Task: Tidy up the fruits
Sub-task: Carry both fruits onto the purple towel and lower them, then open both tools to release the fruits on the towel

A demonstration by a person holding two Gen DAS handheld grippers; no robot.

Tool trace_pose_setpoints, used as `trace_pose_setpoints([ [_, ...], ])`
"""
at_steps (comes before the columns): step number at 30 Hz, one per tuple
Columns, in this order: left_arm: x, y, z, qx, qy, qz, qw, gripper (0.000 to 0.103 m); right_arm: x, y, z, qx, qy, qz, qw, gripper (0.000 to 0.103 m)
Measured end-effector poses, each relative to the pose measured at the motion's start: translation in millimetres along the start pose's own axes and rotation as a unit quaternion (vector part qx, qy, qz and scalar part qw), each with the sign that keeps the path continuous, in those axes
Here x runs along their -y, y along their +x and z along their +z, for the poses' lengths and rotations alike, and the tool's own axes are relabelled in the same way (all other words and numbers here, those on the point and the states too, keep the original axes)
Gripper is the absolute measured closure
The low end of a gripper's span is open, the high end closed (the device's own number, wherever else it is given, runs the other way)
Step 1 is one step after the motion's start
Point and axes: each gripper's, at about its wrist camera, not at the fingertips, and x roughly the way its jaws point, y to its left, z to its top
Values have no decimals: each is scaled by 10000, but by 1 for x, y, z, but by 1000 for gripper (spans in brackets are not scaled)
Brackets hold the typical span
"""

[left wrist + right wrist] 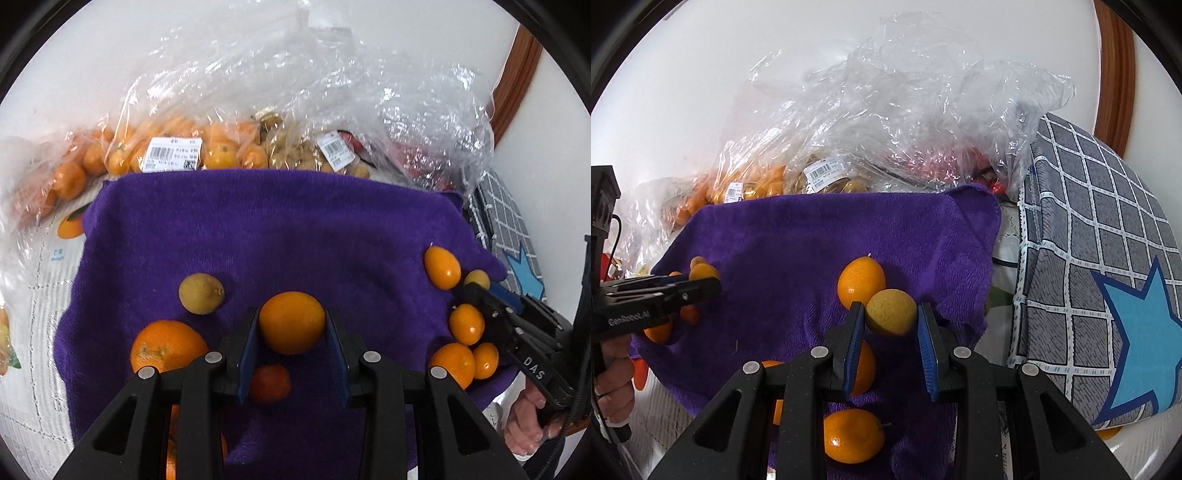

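Note:
A purple towel (258, 229) (812, 240) carries the loose fruit. My left gripper (291, 314) is shut on an oval orange fruit (291, 332), its blue pads pressing both sides just above the towel. Near it lie a brownish-yellow fruit (201, 293), a big orange (168, 345) and a small reddish one (269, 384). My right gripper (891, 308) is shut on a round yellow fruit (891, 317) beside an orange kumquat (860, 282). Several kumquats (466, 324) cluster by the right gripper (476, 290) at the towel's right edge. The left gripper (713, 284) shows at the left.
Clear plastic bags (177, 151) (820, 173) of oranges and other fruit lie along the towel's far edge against a white wall. A grey checked cushion with a blue star (1108, 258) stands on the right. A person's hand (524, 424) grips the right tool.

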Motion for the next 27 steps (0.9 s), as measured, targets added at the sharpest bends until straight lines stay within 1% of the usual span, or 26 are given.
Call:
trace_pose_setpoints([
  [5,-1,0,-4,86,-22,-17,10000,70,0,-4,-4,45,63,-4,10000,74],
  [12,1,0,-3,71,18,15,10000,69,-6,-4,-6,130,-26,-156,9998,74],
  [16,-3,-7,-4,114,-160,-181,9996,63,-6,-5,-6,165,-82,-163,9997,74],
  [23,0,-38,-6,405,-127,-341,9985,55,-6,-5,-6,171,-64,-114,9998,73],
  [25,2,-46,-10,456,-103,-341,9983,53,-6,-7,-6,133,-83,-55,9999,69],
  [27,1,-56,-14,508,-76,-261,9983,53,-6,-9,-7,133,-41,-82,9999,65],
])
